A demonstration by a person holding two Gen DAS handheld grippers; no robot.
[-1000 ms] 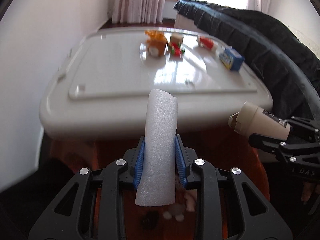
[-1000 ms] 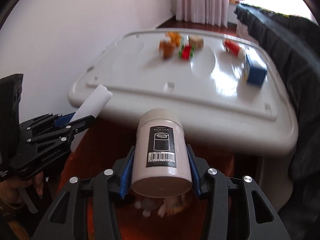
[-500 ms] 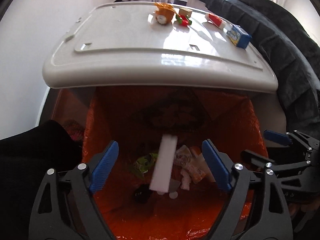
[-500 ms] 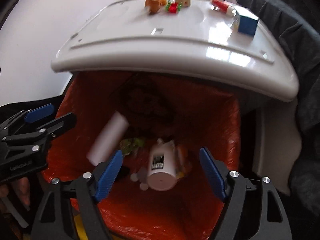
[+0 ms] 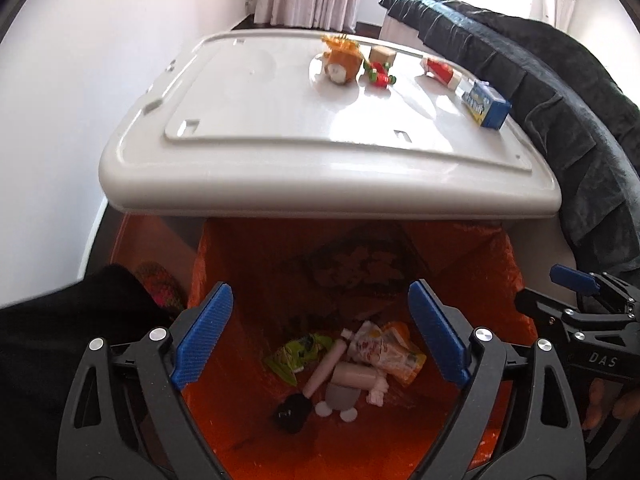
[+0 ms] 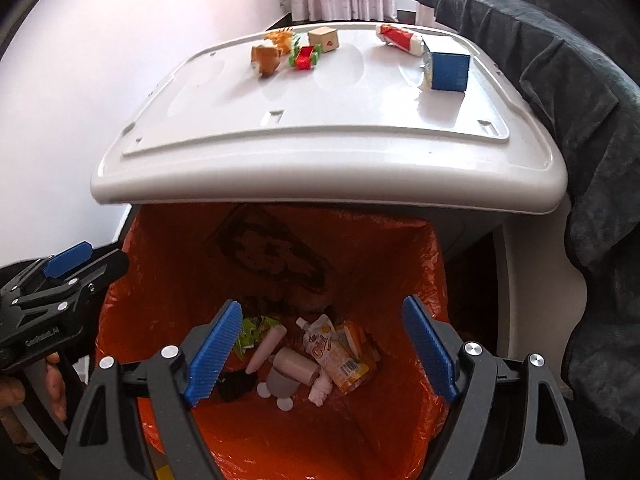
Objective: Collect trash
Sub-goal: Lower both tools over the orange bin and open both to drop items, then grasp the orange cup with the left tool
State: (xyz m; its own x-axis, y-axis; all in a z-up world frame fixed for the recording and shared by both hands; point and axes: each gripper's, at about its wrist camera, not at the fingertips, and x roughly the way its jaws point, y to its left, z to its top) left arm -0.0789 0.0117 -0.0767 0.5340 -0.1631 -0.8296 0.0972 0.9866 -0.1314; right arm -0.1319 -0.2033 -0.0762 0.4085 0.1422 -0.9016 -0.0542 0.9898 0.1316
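Note:
Both grippers hang over a bin lined with an orange bag (image 5: 508, 280). My left gripper (image 5: 320, 289) has its jaws opening wide, with nothing between the blue pads. My right gripper (image 6: 323, 304) is likewise opening and empty. Down on the bag's bottom lie the white foam tube (image 5: 326, 368) and the beige cup (image 5: 352, 376), among wrappers. In the right wrist view the foam tube (image 6: 266, 346) lies left of the cup (image 6: 294, 366). On the white lid (image 5: 320, 140) beyond the bin lie more pieces: an orange carton (image 5: 340, 66), a blue box (image 5: 486, 106) and a red wrapper (image 5: 440, 72).
A dark blanket (image 5: 580, 100) drapes along the right of the white lid. A white wall (image 5: 80, 80) runs on the left. A juice pouch (image 6: 340, 356) and a green wrapper (image 5: 298, 356) also lie in the bag. A dark sleeve (image 5: 60, 320) shows at lower left.
Both grippers opened and let go: the foam tube and the cup fell into the orange bag and now lie on its bottom. Both views tipped down toward the bin.

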